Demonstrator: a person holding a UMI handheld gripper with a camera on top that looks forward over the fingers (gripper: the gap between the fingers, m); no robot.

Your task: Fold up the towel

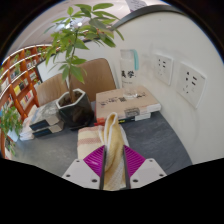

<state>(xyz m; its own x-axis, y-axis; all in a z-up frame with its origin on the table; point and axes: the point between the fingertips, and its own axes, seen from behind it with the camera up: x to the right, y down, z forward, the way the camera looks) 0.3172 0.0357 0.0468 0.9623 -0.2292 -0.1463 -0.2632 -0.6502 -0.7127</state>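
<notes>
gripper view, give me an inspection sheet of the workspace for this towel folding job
surface: grey table, bare ahead of the fingers.
job's things: towel, cream or striped, pinched between the fingers and standing up from them.
clutter: potted plant in a black pot, white box beside it, flat boxes by the pot.
grippers: gripper shut on the towel, purple pads on both sides of it.
cables: nothing seen.
surroundings: white wall with sockets, a sign behind the box, bookshelves beyond the plant.
</notes>
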